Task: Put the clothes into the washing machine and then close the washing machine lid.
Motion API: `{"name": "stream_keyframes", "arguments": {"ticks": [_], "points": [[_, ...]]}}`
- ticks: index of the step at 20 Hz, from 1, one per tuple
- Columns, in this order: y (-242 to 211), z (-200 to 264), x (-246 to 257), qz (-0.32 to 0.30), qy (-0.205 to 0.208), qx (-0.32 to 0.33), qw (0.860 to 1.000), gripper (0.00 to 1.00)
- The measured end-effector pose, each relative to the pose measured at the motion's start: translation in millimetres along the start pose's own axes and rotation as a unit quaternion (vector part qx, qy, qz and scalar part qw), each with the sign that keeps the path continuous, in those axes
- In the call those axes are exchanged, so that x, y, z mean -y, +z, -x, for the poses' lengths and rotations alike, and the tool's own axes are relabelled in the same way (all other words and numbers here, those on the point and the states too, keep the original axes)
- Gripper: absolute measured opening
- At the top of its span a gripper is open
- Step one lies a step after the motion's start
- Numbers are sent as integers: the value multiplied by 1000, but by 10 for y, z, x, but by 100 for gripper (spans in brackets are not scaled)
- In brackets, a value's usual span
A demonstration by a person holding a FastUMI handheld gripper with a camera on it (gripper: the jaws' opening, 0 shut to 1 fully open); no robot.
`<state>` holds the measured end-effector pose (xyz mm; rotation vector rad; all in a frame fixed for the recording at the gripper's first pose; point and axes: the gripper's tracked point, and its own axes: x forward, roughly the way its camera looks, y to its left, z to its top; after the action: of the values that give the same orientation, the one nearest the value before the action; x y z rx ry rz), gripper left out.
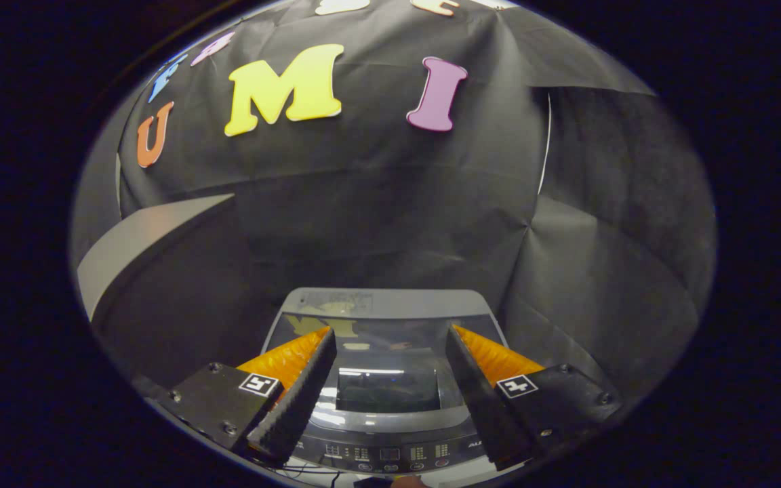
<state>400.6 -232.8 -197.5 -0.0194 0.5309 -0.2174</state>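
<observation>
One washing machine (384, 352) stands below the gripper (388, 335), its long axis running away toward the booth wall, glass lid (380, 366) down flat; the fingers (295, 396) hang spread apart over the lid, empty

The gripper (390, 333) hangs with fingers spread above the washing machine (384, 407); its closed lid (377, 339) blocks the drum.

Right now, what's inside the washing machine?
Its lid is down and reflective, so the drum and any clothes are hidden. The open gripper hangs above the washing machine, holding nothing.
</observation>
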Motion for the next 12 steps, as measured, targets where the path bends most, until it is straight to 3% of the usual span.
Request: {"name": "stream_keyframes", "arguments": {"ticks": [5, 12], "points": [[390, 653, -247, -35, -17, 59, 997, 100], [473, 2155, -856, -48, -14, 136, 989, 100]]}}
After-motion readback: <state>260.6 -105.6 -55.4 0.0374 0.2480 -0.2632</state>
